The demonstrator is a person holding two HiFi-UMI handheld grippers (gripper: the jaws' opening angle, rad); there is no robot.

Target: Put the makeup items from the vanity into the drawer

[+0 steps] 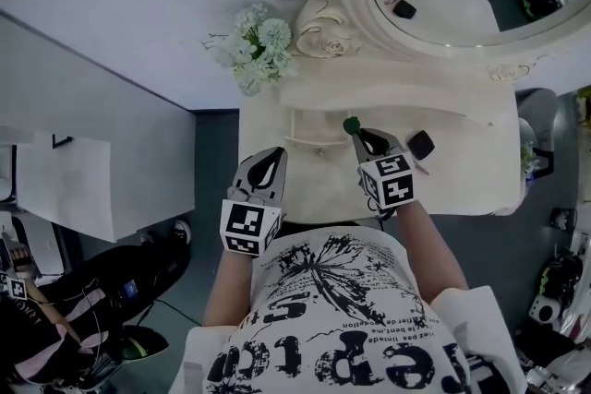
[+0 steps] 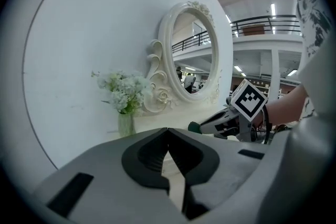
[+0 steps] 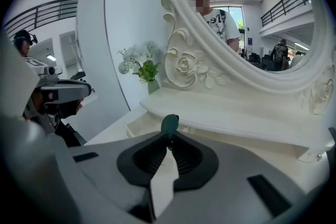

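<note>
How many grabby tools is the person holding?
2. The left tool, shut and empty, is over the left side of the vanity; the right tool pinches a green-tipped item further right. None seem hidden.

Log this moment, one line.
left tool: shut, empty | right tool: shut on green-tipped item | black item: on vanity

the vanity [image 1: 462, 171] is cream white, and the mirror frame [image 1: 351, 5] has the same cream with a carved rose pattern. the flowers [image 1: 257, 46] are pale white and green. the left gripper [image 1: 275, 154] and the right gripper [image 1: 356, 132] are grey with black pads. each marker cube [image 1: 395, 180] is white with black squares. the small item [image 1: 351, 124] is dark green, the flat item [image 1: 421, 144] is black. the shirt [image 1: 342, 328] is white with black print.
</note>
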